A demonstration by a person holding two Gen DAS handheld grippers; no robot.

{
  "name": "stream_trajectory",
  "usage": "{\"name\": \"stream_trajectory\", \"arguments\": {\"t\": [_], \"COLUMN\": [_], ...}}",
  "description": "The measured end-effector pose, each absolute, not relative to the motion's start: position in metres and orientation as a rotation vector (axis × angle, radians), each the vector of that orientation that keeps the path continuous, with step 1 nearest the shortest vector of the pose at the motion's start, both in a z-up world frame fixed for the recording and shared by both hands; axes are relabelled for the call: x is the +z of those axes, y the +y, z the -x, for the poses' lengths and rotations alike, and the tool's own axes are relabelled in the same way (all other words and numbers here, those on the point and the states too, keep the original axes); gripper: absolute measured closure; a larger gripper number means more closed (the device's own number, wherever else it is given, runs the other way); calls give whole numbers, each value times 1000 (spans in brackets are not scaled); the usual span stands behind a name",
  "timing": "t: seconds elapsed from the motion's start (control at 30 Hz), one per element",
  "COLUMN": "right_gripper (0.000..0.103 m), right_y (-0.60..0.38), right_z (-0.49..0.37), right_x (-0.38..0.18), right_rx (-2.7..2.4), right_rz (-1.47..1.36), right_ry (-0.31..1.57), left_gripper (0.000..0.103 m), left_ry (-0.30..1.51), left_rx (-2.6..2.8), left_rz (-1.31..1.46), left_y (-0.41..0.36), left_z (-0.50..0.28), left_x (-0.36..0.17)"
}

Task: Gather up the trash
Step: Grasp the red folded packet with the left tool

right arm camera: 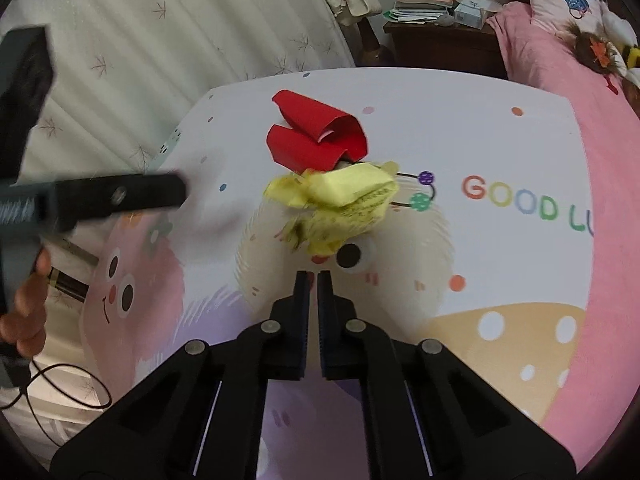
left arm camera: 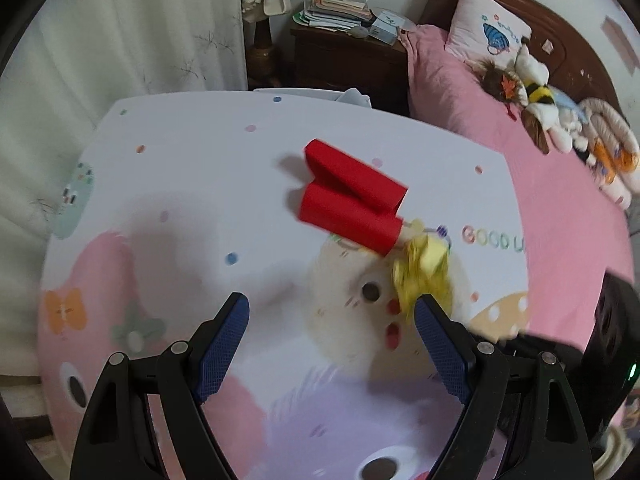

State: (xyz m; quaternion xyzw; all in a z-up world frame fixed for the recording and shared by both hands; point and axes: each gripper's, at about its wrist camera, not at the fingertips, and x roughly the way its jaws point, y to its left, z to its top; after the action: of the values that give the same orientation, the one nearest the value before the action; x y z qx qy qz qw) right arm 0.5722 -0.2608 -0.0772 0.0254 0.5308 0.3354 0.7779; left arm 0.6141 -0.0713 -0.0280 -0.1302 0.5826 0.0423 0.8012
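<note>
A folded piece of red paper (left arm camera: 352, 196) (right arm camera: 316, 136) lies in the middle of the cartoon-printed table (left arm camera: 192, 168) (right arm camera: 460, 136). A crumpled yellow paper (left arm camera: 420, 268) (right arm camera: 336, 204) sits against its near end. My left gripper (left arm camera: 332, 304) hangs open above the table, its right fingertip (left arm camera: 428, 316) close to the yellow paper, nothing between the pads. The right gripper (right arm camera: 314, 276) is shut, its tips just short of the yellow paper; I see nothing pinched between them. In the right wrist view the left gripper (right arm camera: 120, 196) shows as a blurred dark bar at the left, held by a hand (right arm camera: 28, 304).
A bed with pink bedding (left arm camera: 480, 112) and soft toys (left arm camera: 560, 120) runs along the table's right side. A dark nightstand (left arm camera: 348, 60) stacked with papers stands behind the table. Pale curtains (left arm camera: 140, 28) hang at the left. A cable (right arm camera: 68, 392) loops beside the table's left edge.
</note>
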Motion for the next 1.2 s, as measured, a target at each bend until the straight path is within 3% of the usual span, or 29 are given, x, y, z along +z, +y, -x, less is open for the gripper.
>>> {"name": "stream_trajectory", "arguments": {"t": [0.13, 0.17, 0.2, 0.27, 0.47, 0.7, 0.73, 0.77, 0.8, 1.2], "right_gripper": [99, 91, 72, 49, 46, 47, 50, 61, 63, 67], "right_y": [-273, -275, -279, -287, -293, -261, -258, -256, -253, -291], "right_z": [-575, -577, -579, -583, -607, -618, -618, -615, -614, -612], "right_x": [-75, -74, -73, -71, -77, -97, -99, -99, -100, -97], "right_rx": [719, 715, 707, 693, 600, 530, 535, 543, 560, 523], "right_rz": [-87, -107, -138, -205, -349, -174, -156, -145, -144, -226], "right_ry": [1183, 1187, 1187, 1184, 1210, 1210, 1202, 1186, 1177, 1138], "left_gripper": [16, 16, 16, 16, 16, 16, 16, 16, 16, 16], "left_ry": [1243, 1241, 1239, 1235, 1234, 1240, 1240, 1240, 1240, 1315], "left_rx": [96, 96, 97, 99, 105, 111, 110, 109, 104, 81], "left_rz": [296, 291, 288, 286, 285, 301, 305, 309, 316, 535], "left_y": [-73, -74, -74, -73, -66, -60, -61, -61, -61, -68], "left_z": [-630, -633, -634, -637, -637, -640, -642, -644, -646, -704], "left_x": [-29, -29, -29, -29, -33, -41, -42, -43, -44, -73]}}
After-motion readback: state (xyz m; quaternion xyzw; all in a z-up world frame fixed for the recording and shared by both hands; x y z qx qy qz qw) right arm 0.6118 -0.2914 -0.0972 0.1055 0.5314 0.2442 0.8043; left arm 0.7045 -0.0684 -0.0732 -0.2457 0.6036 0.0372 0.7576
